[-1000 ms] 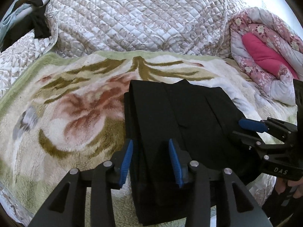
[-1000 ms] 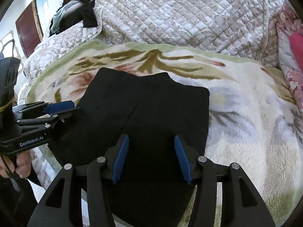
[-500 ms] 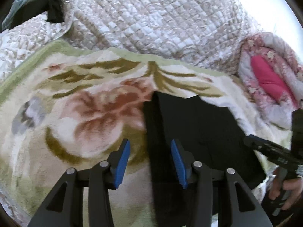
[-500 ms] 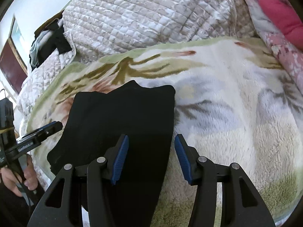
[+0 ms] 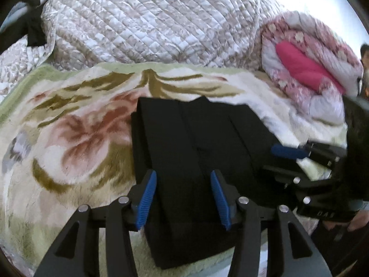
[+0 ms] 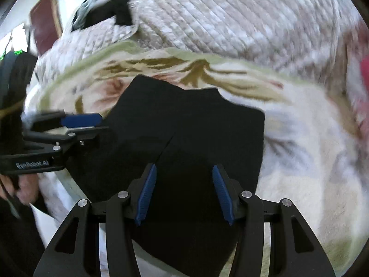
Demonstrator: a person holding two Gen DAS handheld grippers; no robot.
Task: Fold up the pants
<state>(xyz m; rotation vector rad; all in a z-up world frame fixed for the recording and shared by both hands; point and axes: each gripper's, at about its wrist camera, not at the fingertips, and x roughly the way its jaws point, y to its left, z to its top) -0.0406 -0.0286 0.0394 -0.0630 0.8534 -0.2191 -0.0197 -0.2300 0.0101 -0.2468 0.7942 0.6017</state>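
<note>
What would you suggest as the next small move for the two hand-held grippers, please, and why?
Probably lower both onto the near edge of the folded black pants and close. The left hand-held gripper, its jaws just opening, and the right hand-held gripper hang open above it, gripping nothing.

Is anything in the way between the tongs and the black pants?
Nothing visible. The folded black pants lie bare on the flowery blanket, right under the open left tongs, whose jaws have just been opening, and the open right tongs.
</note>
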